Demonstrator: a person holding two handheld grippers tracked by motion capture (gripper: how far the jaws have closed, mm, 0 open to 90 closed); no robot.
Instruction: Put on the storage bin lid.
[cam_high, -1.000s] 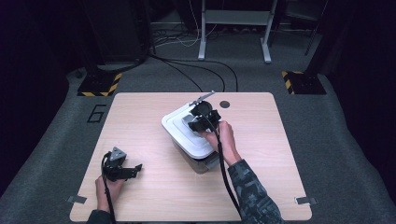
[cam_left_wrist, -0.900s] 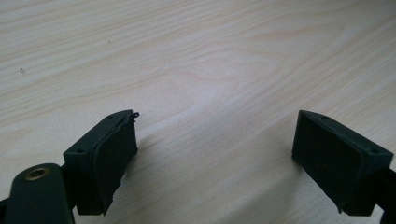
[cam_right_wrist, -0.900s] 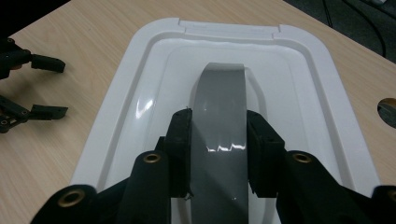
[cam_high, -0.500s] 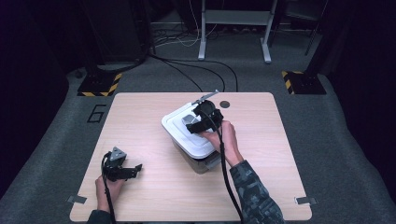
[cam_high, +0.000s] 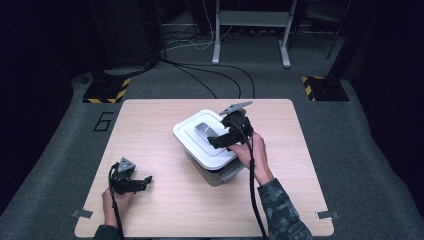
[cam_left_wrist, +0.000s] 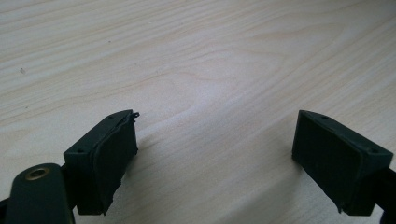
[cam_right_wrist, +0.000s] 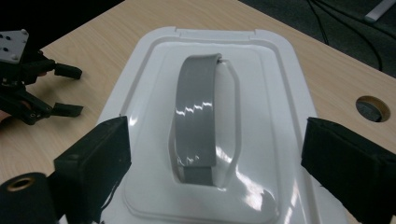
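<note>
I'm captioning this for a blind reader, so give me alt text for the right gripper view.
The right gripper, jaws open and just widened, hovers over a white bin lid with a flat grey handle. The left gripper sits farther off on the wooden table.

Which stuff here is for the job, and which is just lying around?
For the job:
- white box with its lid
- grey handle on the lid
- right gripper, its jaws just opened, above the handle

Just around:
- left gripper, open over bare table
- floor cables
- table's cable hole
</note>
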